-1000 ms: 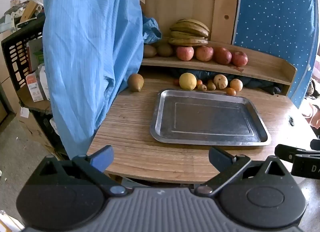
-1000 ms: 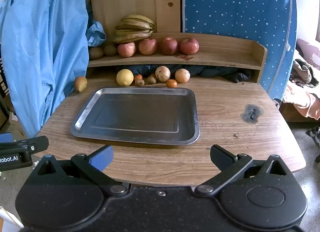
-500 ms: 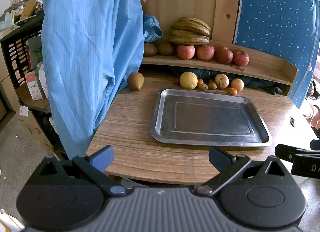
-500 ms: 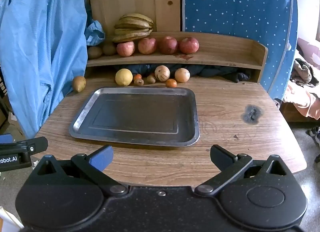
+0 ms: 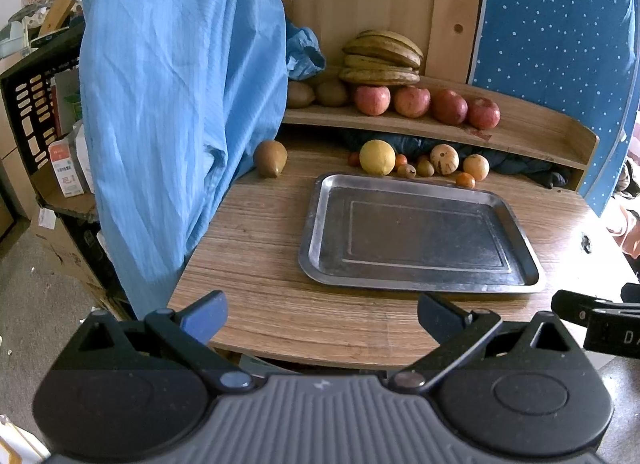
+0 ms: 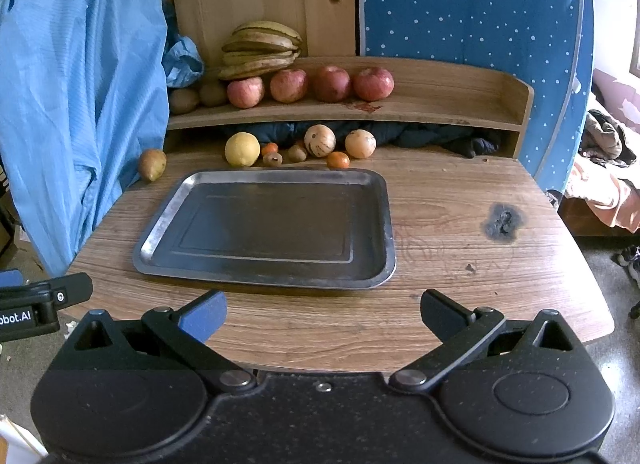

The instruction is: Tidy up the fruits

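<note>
An empty metal tray (image 5: pixel 520 276) (image 6: pixel 160 232) lies on the wooden table. Behind it sit a yellow round fruit (image 5: pixel 377 157) (image 6: pixel 242 149), a pale striped fruit (image 6: pixel 319 140), a peach-coloured fruit (image 6: pixel 360 143), small oranges (image 6: pixel 338 160) and small brown fruits. A pear (image 5: pixel 270 158) (image 6: pixel 152 164) lies at the left. On the shelf rest several red apples (image 5: pixel 412 101) (image 6: pixel 332 83), bananas (image 5: pixel 380 58) (image 6: pixel 260 48) and kiwis (image 6: pixel 184 99). My left gripper (image 5: pixel 322 316) and right gripper (image 6: pixel 322 314) both hover open at the table's near edge, holding nothing.
A blue garment (image 5: pixel 172 104) (image 6: pixel 76 104) hangs over the table's left side. A blue dotted panel (image 6: pixel 472 4) stands behind the shelf at the right. A burn mark (image 6: pixel 502 222) scars the table right of the tray. A black crate (image 5: pixel 36 104) stands at the far left.
Both grippers have drifted slightly, so the tray and fruit shift a little in view. Nothing was picked up or moved.
</note>
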`<state>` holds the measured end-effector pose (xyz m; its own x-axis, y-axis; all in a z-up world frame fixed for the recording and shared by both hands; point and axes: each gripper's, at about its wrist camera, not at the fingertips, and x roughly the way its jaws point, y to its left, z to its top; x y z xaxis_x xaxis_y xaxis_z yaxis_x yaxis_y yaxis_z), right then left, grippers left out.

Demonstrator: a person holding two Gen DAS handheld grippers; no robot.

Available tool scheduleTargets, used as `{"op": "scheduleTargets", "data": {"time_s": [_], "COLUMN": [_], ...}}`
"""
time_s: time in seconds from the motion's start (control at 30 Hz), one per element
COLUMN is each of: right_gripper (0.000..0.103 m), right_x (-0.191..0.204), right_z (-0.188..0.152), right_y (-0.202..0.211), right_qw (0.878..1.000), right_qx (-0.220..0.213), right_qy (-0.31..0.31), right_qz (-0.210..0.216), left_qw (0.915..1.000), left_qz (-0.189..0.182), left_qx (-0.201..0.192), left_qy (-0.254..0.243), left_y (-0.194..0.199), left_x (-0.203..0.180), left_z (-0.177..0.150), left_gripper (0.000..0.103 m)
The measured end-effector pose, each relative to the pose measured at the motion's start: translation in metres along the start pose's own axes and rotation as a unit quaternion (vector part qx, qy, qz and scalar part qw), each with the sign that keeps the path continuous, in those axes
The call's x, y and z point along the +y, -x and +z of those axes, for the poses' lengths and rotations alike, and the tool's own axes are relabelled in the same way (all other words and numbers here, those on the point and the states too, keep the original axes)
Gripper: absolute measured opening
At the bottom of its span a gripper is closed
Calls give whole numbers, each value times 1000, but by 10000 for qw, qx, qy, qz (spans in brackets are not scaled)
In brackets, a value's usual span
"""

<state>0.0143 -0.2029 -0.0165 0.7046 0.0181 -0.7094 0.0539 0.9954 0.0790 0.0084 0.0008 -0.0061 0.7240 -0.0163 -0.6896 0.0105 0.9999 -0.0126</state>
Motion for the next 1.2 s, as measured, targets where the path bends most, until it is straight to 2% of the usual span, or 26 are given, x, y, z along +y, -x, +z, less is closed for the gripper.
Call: {"op": "scheduleTargets", "data": {"time_s": [0.87,1.03,1.2], "right_gripper": [103,103,103], "right_x": [-12,-15,-18], "right_z": [2,3,7], "right_y": [-8,-16,-27], "right_qw": [9998,9995,9984], "right_qx": [125,239,440], "right_qy": [28,61,219], "right_qz": [132,202,288], "left_qw": [9998,9992,9968], "left_qz": [94,179,412], "left_qx": [198,344,683], "left_qy": [6,9,-16], "left_y": [-10,-17,-30], "left_x": [-12,-17,-24], "left_z": [4,4,6], "left_gripper": [103,103,103]}}
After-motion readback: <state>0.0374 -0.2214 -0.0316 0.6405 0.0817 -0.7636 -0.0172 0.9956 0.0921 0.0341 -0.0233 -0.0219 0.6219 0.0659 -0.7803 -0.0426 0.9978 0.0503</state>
